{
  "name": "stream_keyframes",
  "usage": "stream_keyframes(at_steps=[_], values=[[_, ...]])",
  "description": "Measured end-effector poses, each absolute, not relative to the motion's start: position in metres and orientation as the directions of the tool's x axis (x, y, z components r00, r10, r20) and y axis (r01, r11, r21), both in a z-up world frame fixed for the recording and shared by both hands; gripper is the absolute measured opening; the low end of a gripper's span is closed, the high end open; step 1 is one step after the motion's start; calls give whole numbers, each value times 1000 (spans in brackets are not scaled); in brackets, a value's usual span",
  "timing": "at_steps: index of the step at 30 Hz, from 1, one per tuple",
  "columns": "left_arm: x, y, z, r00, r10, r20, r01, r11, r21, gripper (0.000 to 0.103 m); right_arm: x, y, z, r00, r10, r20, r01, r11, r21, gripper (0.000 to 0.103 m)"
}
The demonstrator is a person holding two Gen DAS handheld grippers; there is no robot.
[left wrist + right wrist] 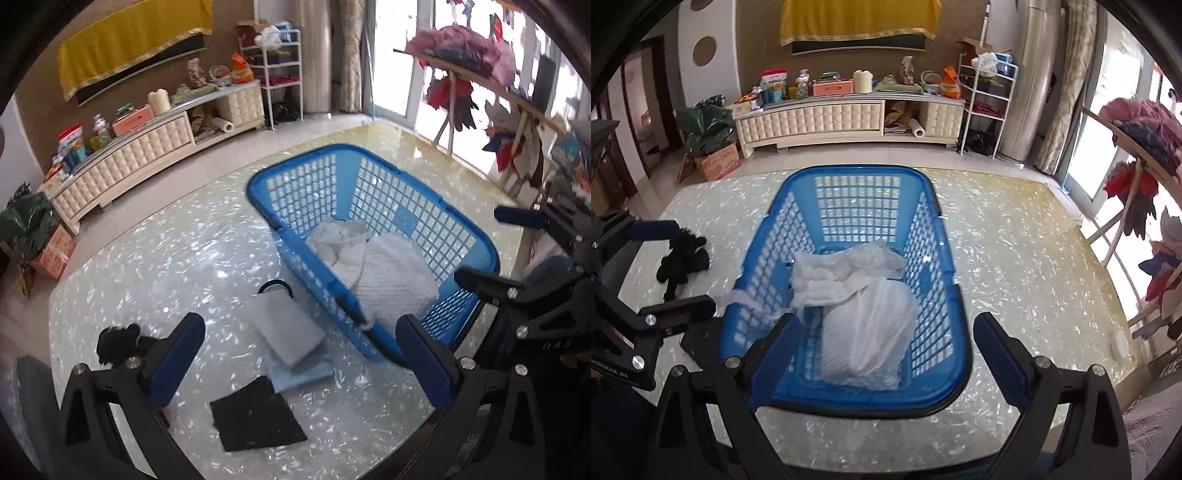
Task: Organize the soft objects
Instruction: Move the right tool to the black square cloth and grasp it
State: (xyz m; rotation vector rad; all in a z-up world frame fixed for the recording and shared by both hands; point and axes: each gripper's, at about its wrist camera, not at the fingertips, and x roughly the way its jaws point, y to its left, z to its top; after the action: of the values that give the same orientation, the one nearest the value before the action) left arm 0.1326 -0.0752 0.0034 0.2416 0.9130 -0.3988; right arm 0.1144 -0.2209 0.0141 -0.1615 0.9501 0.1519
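Note:
A blue plastic laundry basket (413,218) (768,243) stands on the shiny table and holds crumpled white cloths (388,273) (860,314); a white strip hangs over its left rim (738,297). Left of the basket lie a folded grey pad with a black loop (284,325), a light blue cloth (299,376), a black cloth (255,413) and a black crumpled item (118,341) (683,254). My left gripper (299,365) is open and empty above the folded cloths. My right gripper (882,358) is open and empty over the basket's near end.
The table (1015,258) ends at a tiled floor. Beyond stand a cream TV cabinet (846,118) with clutter, a white wire rack (986,99), a cardboard box (718,160) and a clothes rack (1137,177) at right. A white disc (1120,345) lies on the table's right edge.

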Motion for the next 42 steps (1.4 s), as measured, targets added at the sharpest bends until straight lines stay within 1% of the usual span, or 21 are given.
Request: stream_keyframes(at_steps=[5, 12, 19, 22, 27, 29, 33, 37, 40, 42], values=[[116, -41, 11, 576, -252, -778, 389, 921, -10, 103, 104, -202, 21, 576, 72, -814, -247, 965, -89, 94], [91, -2, 15, 582, -248, -775, 348, 937, -38, 103, 94, -174, 27, 594, 118, -796, -310, 946, -91, 94], [77, 25, 12, 568, -214, -795, 336, 942, -13, 103, 94, -137, 31, 584, 172, -793, -392, 916, -90, 94], [75, 42, 14, 563, -211, -799, 327, 945, -19, 103, 97, -120, 26, 571, 178, -802, -433, 895, -110, 94], [76, 70, 10, 552, -184, -814, 309, 951, -5, 103, 103, -97, 13, 527, 207, -824, -488, 868, -94, 94], [77, 78, 7, 533, -190, -824, 326, 945, -7, 103, 105, -86, 7, 515, 215, -830, -514, 852, -98, 94], [81, 88, -5, 510, -147, -848, 328, 944, 34, 103, 108, -71, -9, 466, 232, -854, -551, 831, -74, 94], [89, 100, -20, 467, -137, -874, 334, 942, 31, 103, 116, -60, -28, 409, 241, -880, -566, 823, -38, 94], [95, 111, -32, 446, -106, -889, 325, 944, 51, 103, 115, -51, -42, 383, 243, -891, -594, 803, -36, 94], [101, 120, -38, 436, -107, -894, 305, 952, 35, 103, 114, -42, -48, 369, 242, -897, -610, 791, -37, 94]])
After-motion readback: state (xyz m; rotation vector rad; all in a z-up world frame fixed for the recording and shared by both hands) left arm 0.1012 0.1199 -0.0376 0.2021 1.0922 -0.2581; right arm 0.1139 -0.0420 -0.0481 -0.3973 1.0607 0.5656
